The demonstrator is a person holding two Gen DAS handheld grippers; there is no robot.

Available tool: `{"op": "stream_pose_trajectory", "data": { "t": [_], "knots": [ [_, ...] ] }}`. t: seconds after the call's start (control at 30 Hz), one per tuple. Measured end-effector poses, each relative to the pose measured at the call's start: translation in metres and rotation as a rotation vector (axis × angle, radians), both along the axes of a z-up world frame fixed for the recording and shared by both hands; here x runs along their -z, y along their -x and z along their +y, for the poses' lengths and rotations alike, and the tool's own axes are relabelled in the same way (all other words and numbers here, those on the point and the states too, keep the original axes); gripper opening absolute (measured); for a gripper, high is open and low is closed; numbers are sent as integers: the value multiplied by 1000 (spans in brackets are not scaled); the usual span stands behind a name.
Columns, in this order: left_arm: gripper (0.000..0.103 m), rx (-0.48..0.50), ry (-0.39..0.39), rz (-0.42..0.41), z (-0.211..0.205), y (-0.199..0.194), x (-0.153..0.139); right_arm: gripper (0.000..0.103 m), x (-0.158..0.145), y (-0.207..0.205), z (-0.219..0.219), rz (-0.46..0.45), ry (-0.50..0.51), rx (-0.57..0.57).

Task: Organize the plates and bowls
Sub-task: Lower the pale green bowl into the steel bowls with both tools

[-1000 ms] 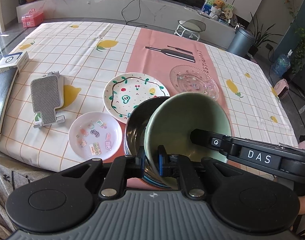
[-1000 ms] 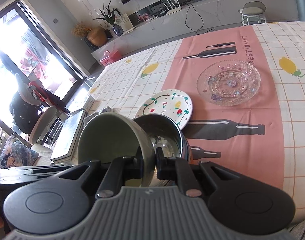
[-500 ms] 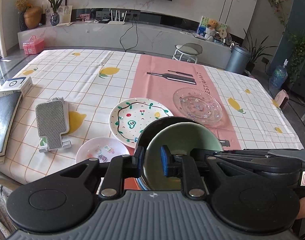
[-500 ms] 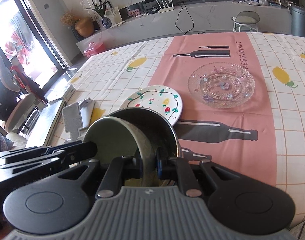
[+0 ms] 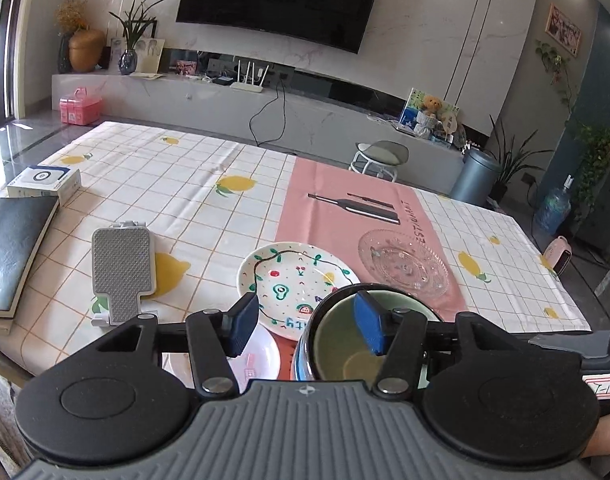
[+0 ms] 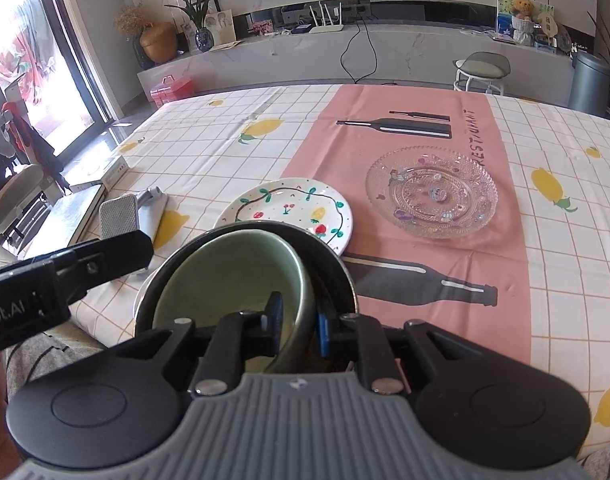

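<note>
A pale green bowl (image 6: 233,268) sits nested inside a dark metal bowl (image 6: 337,276) at the table's near edge; the pair also shows in the left wrist view (image 5: 337,344). My right gripper (image 6: 297,324) is shut on the green bowl's rim. My left gripper (image 5: 307,326) is open, its blue pads (image 5: 247,320) spread above the bowls' left side, holding nothing. A painted white plate (image 5: 293,280) lies just beyond, a clear glass plate (image 6: 431,192) to its right, and a small pink-white plate (image 5: 257,360) lies under my left gripper.
A grey phone stand (image 5: 121,272) lies left of the plates. A black notebook (image 5: 13,248) and a white box (image 5: 45,180) sit at the left edge. The tablecloth (image 5: 185,184) stretches beyond the plates.
My left gripper has opened and let go of the bowls' rim. The green bowl has settled lower into the metal bowl. Both cameras have tilted up.
</note>
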State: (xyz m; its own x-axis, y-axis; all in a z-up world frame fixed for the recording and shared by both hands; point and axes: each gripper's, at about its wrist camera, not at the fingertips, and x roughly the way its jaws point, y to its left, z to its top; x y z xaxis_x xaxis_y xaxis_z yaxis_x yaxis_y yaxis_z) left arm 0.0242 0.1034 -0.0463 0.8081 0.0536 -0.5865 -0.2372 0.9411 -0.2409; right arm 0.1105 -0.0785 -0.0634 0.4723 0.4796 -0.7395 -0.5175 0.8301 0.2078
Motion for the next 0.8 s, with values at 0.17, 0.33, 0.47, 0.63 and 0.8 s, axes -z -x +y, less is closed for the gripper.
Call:
{"op": "stream_pose_trajectory", "data": {
  "t": [0.17,0.33,0.47,0.63,0.8],
  "knots": [
    [65,8,71,48,9,-5,10,14,0,3,5,-36,40,-15],
    [65,15,74,68,12,-6,17,26,-1,0,1,1,14,-31],
    [67,8,122,75,18,-6,21,51,-12,8,0,-39,-12,-46],
    [67,-35,117,89,22,-6,24,66,-27,10,-12,-82,-61,-41],
    [67,-36,135,119,28,-7,25,67,-33,4,-27,-120,-69,15]
  ]
}}
